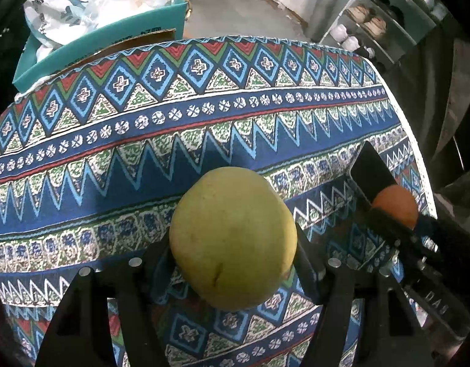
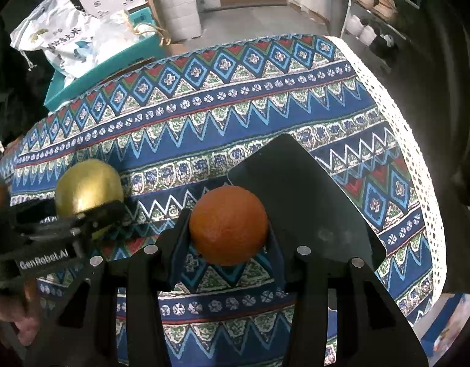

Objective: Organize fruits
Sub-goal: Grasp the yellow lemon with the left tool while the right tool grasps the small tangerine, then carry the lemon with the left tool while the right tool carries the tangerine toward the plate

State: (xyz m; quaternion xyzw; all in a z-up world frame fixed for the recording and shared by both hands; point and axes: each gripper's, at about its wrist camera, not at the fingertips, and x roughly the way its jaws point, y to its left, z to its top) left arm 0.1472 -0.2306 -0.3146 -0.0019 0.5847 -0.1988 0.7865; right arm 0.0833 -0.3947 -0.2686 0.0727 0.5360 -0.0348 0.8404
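Note:
A yellow-green pear (image 1: 233, 238) fills the gap between the two black fingers of my left gripper (image 1: 233, 257). Both pads touch its sides, and it sits low over the patterned tablecloth (image 1: 174, 128). My right gripper (image 2: 229, 235) is shut on an orange (image 2: 229, 224), held at the near edge of a flat black tray (image 2: 299, 189). In the left wrist view the orange (image 1: 397, 206) and the tray (image 1: 371, 168) lie at the right. The right wrist view shows the pear (image 2: 88, 183) at the left, partly hidden by the left gripper's body.
A teal box (image 1: 100, 39) holding a white printed bag stands past the table's far left corner. A shoe rack (image 1: 366, 21) is at the back right. The cloth's white lace edge (image 2: 418, 168) marks the table's right side. A hand (image 2: 24, 327) shows at lower left.

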